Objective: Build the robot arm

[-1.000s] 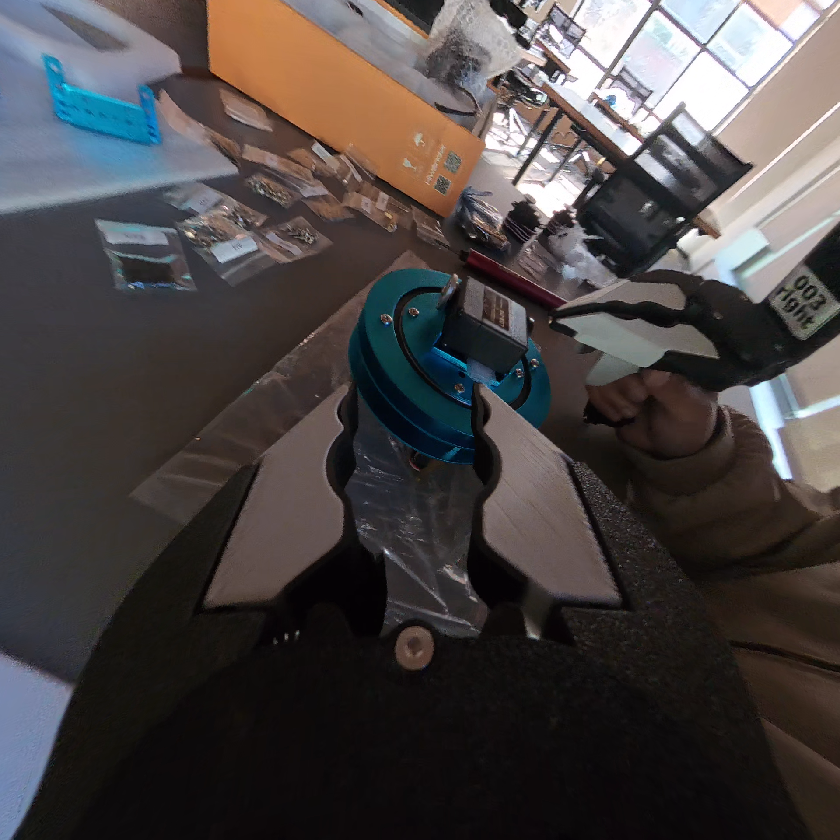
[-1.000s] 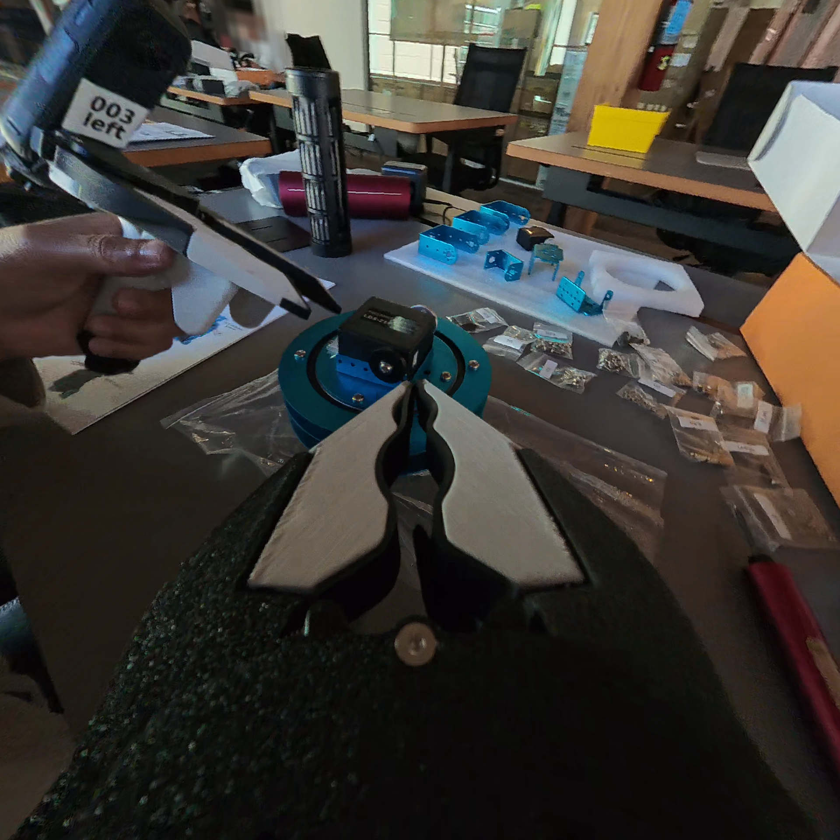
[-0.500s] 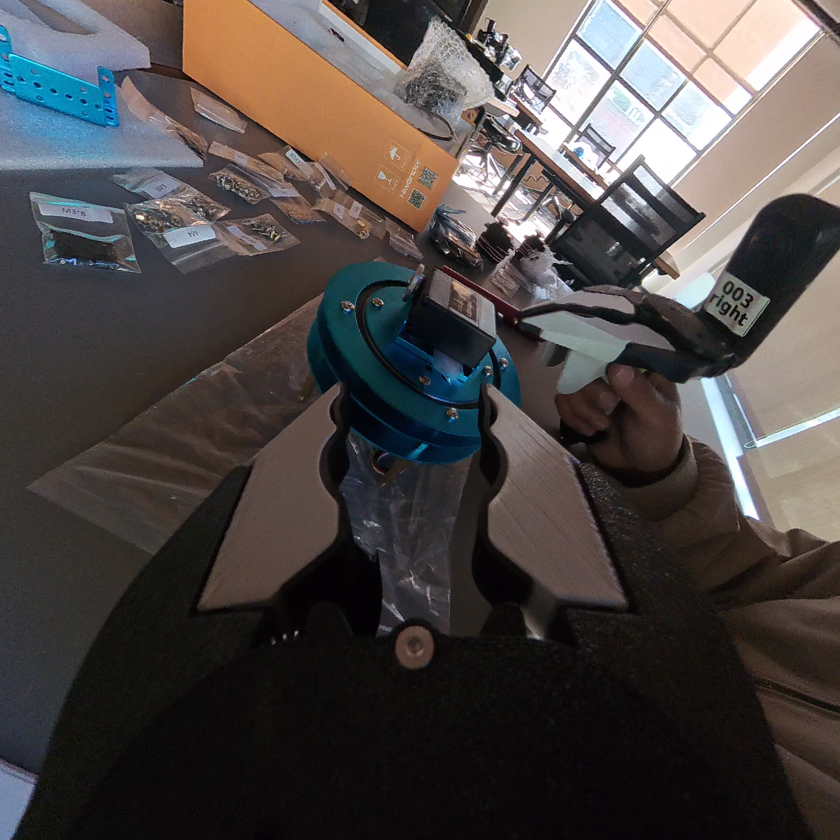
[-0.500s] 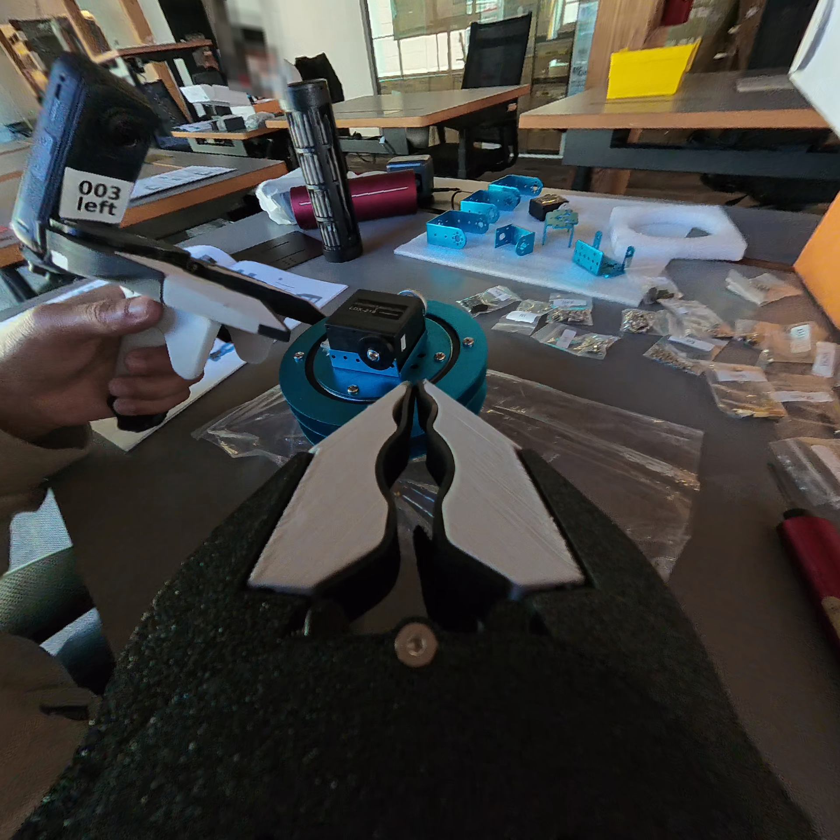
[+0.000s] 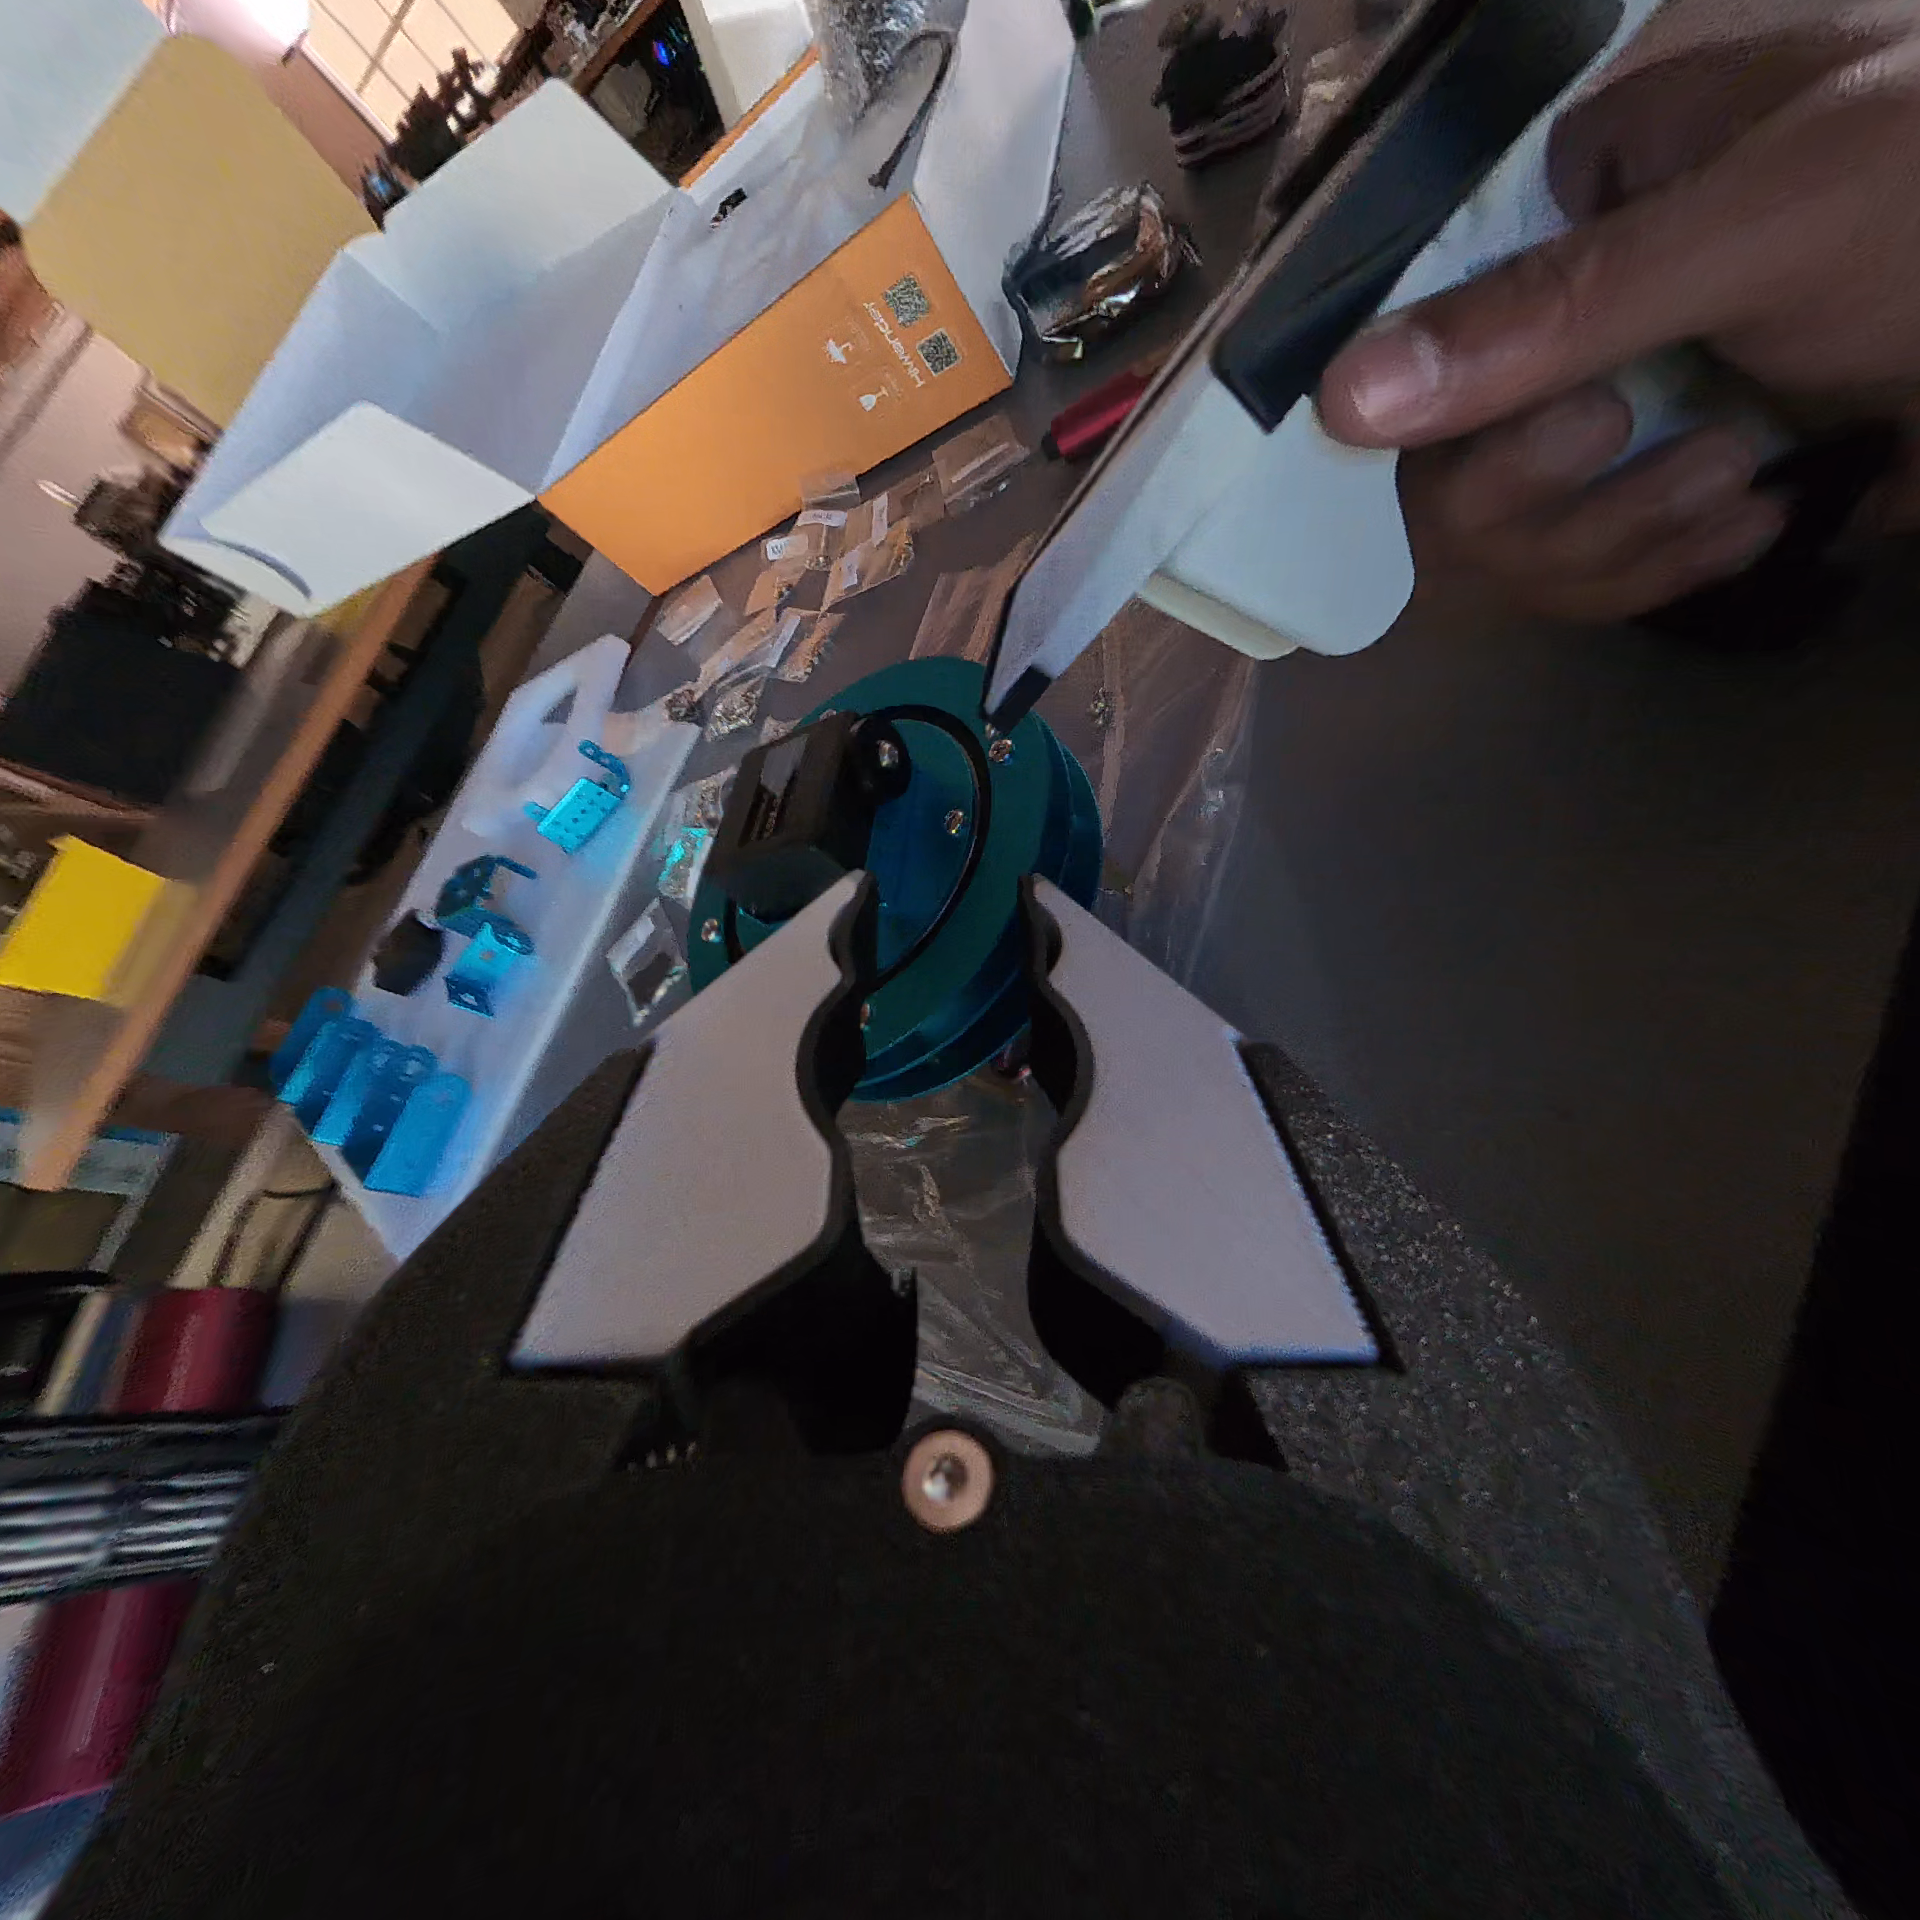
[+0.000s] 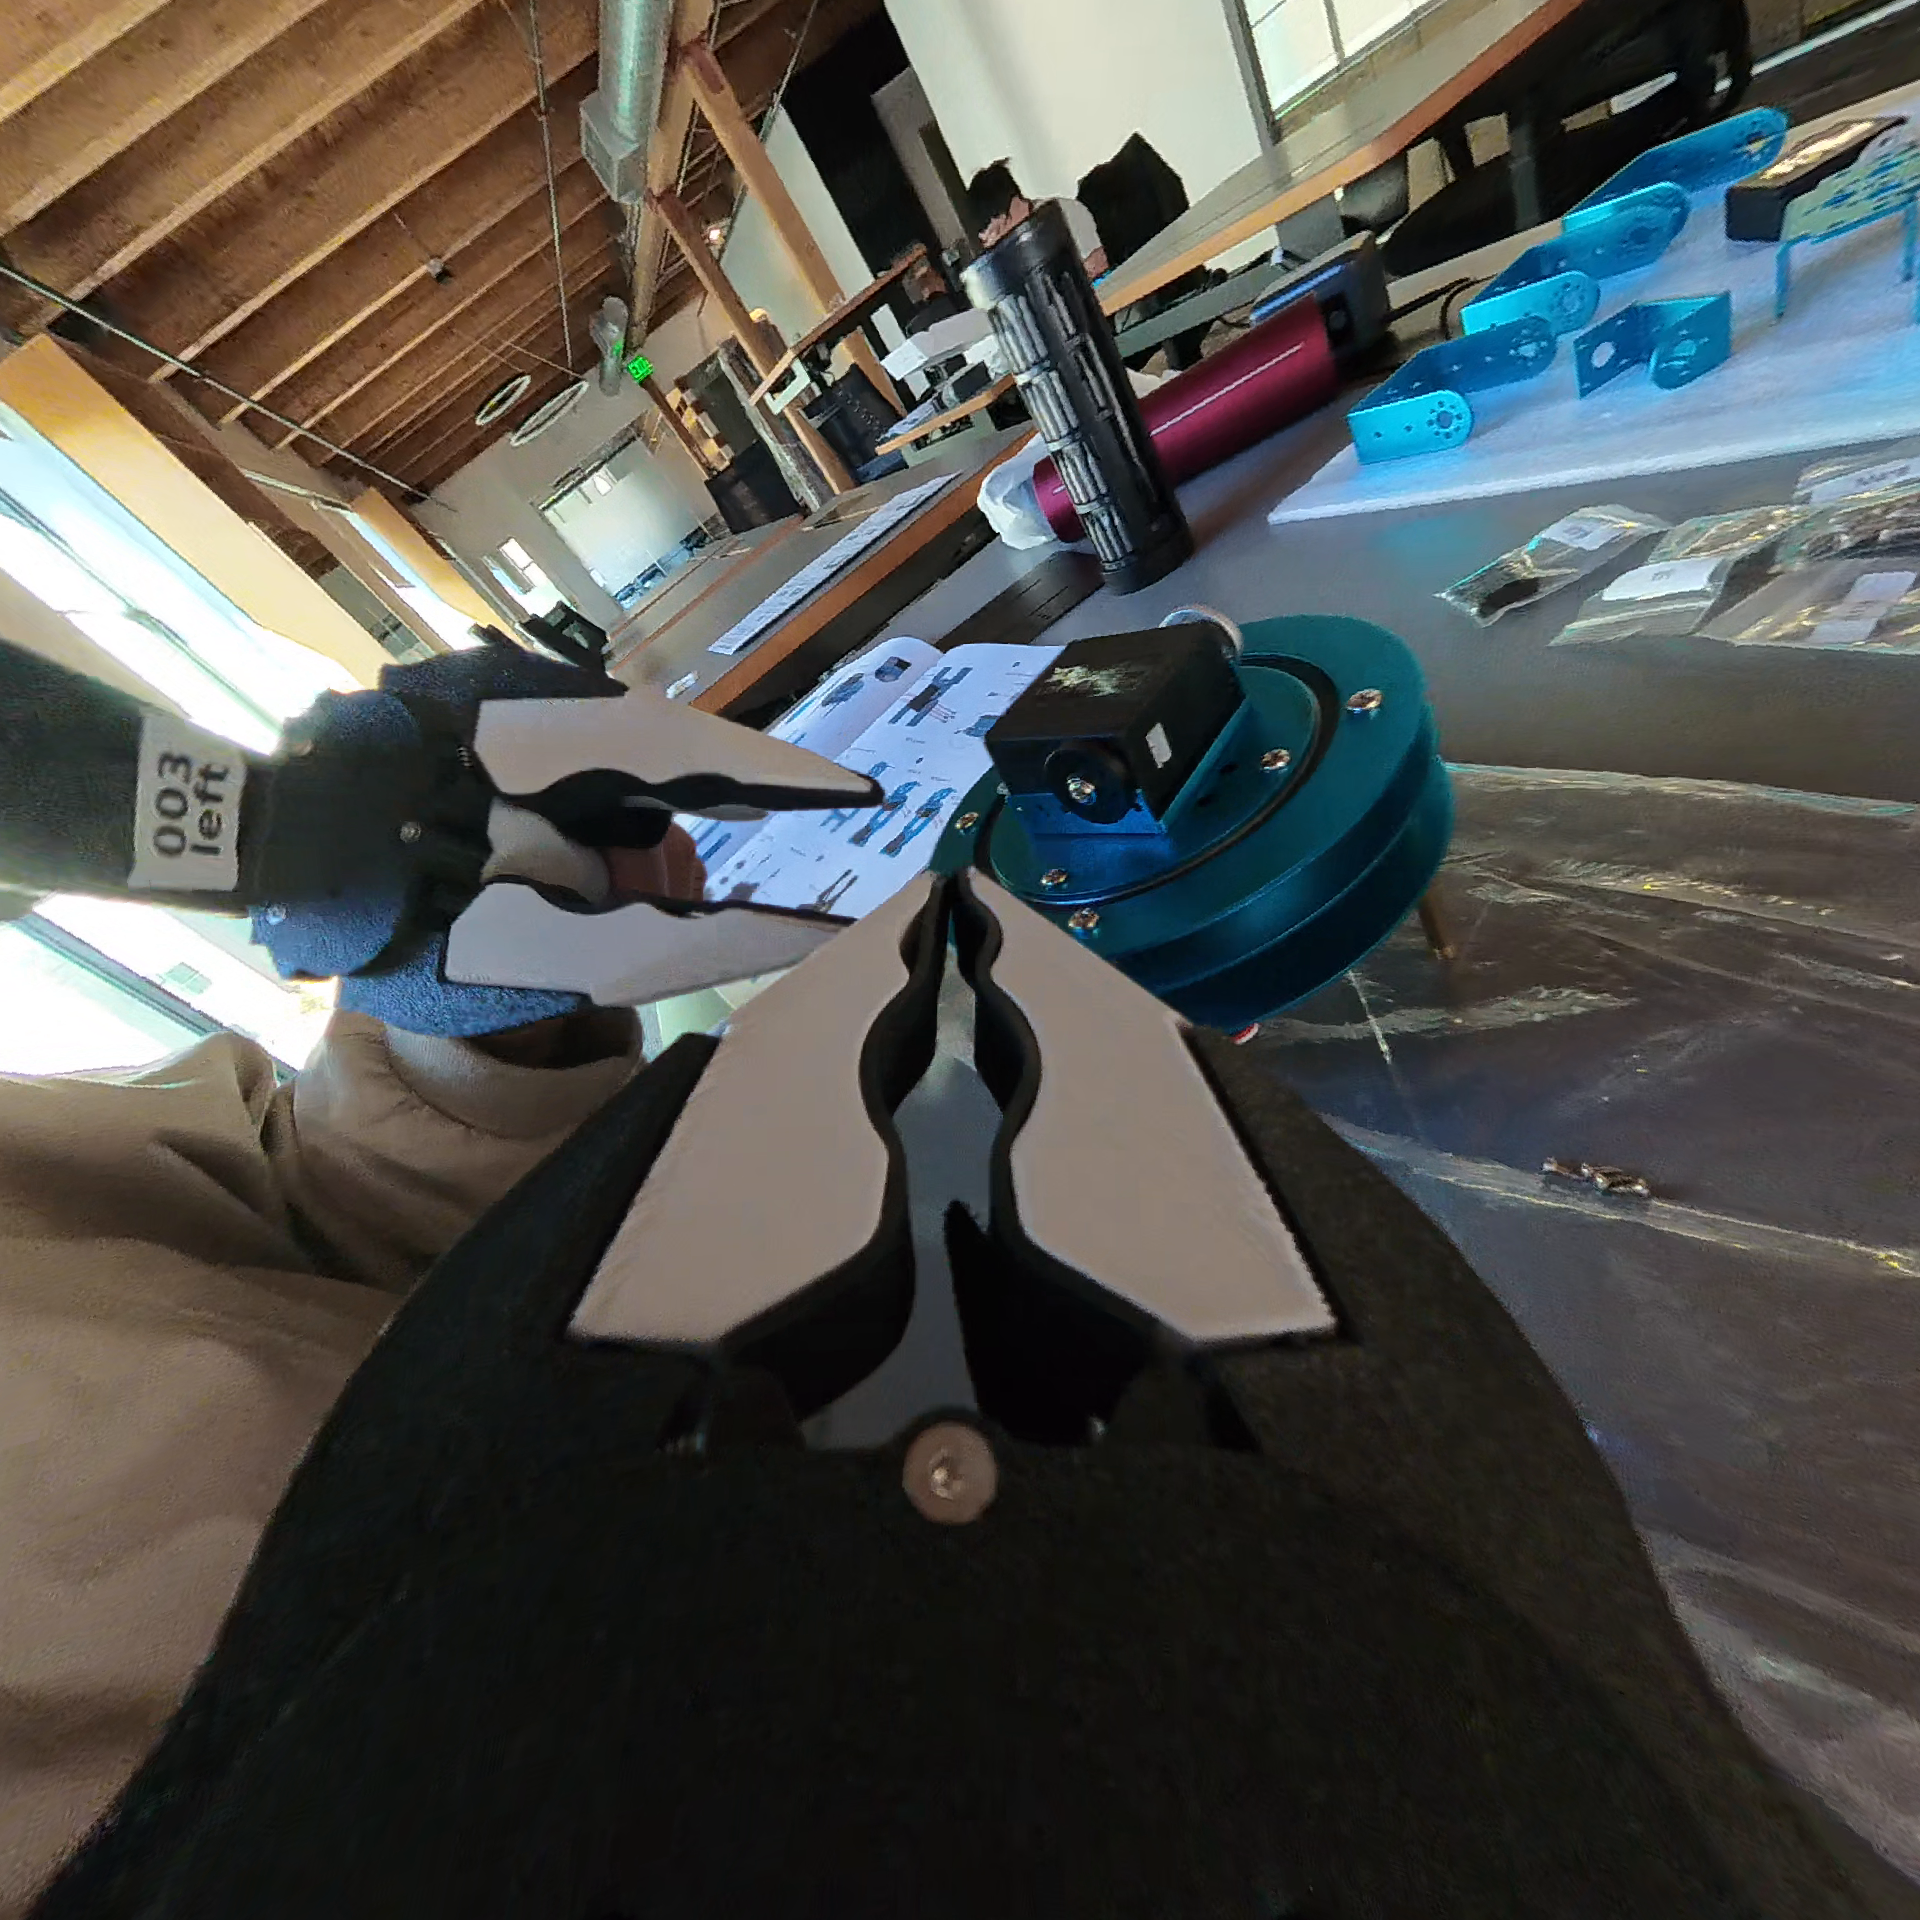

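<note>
While both grippers hang over the dark grey bench [image 6: 1299, 540], these lines give what each view shows:

Left gripper [image 5: 940, 894]: fingers parted with a clear gap, holding nothing; the tips sit just over the near rim of the round teal metal turntable base [image 5: 1023, 831], and I cannot tell whether they touch it

Right gripper [image 6: 951, 881]: fingers all but closed, only a sliver between the tips, nothing between them; in the left wrist view its tips [image 5: 1013, 707] come down onto a screw at the top rim of the base

Base: stands on a clear plastic bag [image 6: 1662, 1018] spread on the bench, with a black box-shaped servo [image 6: 1117, 722] mounted in a blue bracket on top

Beside the base: an open instruction booklet [image 6: 883, 748], just behind the left gripper's tips [image 6: 831, 852]

Farther along the bench: small clear bags of screws [image 6: 1662, 582], a white foam sheet [image 6: 1558, 457] carrying blue metal brackets [image 6: 1455, 405], a black upright cylinder [image 6: 1081, 416] and a maroon cylinder [image 6: 1226, 395] lying behind it

Far edge, left wrist view: an orange and white cardboard box [image 5: 790, 384]
</note>
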Available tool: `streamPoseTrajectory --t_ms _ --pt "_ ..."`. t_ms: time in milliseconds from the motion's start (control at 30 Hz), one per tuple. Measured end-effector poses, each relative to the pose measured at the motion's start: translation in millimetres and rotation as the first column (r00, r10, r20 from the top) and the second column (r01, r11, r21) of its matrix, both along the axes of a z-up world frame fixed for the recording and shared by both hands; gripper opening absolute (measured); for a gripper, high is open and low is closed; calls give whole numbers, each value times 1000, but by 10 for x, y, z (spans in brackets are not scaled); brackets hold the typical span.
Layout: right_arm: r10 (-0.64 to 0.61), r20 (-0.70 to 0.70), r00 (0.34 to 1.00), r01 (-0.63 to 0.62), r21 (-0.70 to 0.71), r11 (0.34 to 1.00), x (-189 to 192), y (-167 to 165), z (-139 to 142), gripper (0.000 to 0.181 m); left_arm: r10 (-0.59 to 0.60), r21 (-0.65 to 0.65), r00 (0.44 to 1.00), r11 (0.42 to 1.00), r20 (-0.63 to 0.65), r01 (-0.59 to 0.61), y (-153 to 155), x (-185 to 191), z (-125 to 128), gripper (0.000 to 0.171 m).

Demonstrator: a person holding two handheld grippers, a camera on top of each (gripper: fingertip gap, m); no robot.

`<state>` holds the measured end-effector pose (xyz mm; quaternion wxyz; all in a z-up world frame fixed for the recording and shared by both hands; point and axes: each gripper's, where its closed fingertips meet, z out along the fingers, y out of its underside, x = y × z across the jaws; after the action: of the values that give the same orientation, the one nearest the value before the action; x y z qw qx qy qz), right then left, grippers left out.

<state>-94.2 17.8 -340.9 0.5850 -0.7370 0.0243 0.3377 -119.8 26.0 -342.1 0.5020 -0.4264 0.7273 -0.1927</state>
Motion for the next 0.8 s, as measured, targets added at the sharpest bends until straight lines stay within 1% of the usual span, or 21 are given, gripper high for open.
streamPoseTrajectory --t_ms 67,133,167,200,267,300,333,367,400,433,467,500,533,567,600,633,667,700,733,767,800 --pt "10 32 999 -11 25 1000 -46 -14 34 0 -29 60 999 998 -13 30 -77 47 -1 24" --pt "-4 90 996 -3 75 997 -77 -29 95 0 -51 52 998 997 -24 52 -128 80 -10 23" --pt "-12 126 992 -2 110 994 -94 -43 132 0 -58 25 998 998 -26 59 -132 90 -12 18" --pt "-26 170 985 3 135 991 -98 -55 150 0 -62 -19 998 998 -23 62 -122 95 -7 15" --pt "-71 281 957 16 194 981 -69 -71 189 0 -64 -169 998 984 -10 62 -77 88 28 11" --pt "-102 346 933 19 235 972 -40 -75 229 0 -66 -262 998 963 -10 61 -55 77 41 11" --pt "-139 426 894 22 269 963 2 -67 261 0 -73 -357 997 932 -23 60 -45 61 34 12" --pt "-175 534 827 6 303 953 48 -48 281 0 -90 -450 995 891 -42 61 -57 42 20 15" --pt "-207 650 731 -19 323 946 98 -18 280 0 -103 -533 994 844 -47 62 -69 26 22 21" --pt "-233 749 620 -52 336 940 141 18 275 0 -108 -602 994 796 -33 66 -70 13 46 21" --pt "-265 815 515 -81 354 932 191 56 290 0 -109 -659 994 749 -14 73 -64 -3 79 21" --pt "-307 853 422 -98 379 920 256 97 335 0 -103 -705 995 705 3 76 -44 -25 109 22" --pt "-342 869 357 -121 406 906 299 133 391 0 -92 -744 996 664 21 77 -17 -47 141 22" --pt "-329 893 307 -186 395 900 273 149 380 0 -77 -776 996 626 41 80 16 -70 174 22" --pt "-307 926 221 -249 358 900 278 165 317 0 -61 -800 996 594 59 84 49 -93 202 23" --pt "-326 940 105 -283 342 896 353 194 281 0 -43 -816 996 571 76 87 82 -116 224 23" --pt "-352 936 15 -348 335 876 380 205 246 0 -22 -825 996 559 90 87 120 -136 237 23" --pt "-376 925 -53 -429 319 845 373 200 193 0 5 -829 995 553 98 79 160 -152 235 23" --pt "-408 906 -115 -481 309 820 397 207 143 0 34 -831 994 552 102 66 199 -166 223 23" --pt "-433 889 -146 -530 300 793 395 206 86 0 67 -833 992 551 103 49 234 -177 204 23" --pt "-465 872 -154 -572 305 762 369 194 42 0 105 -836 990 548 98 25 269 -185 176 23"
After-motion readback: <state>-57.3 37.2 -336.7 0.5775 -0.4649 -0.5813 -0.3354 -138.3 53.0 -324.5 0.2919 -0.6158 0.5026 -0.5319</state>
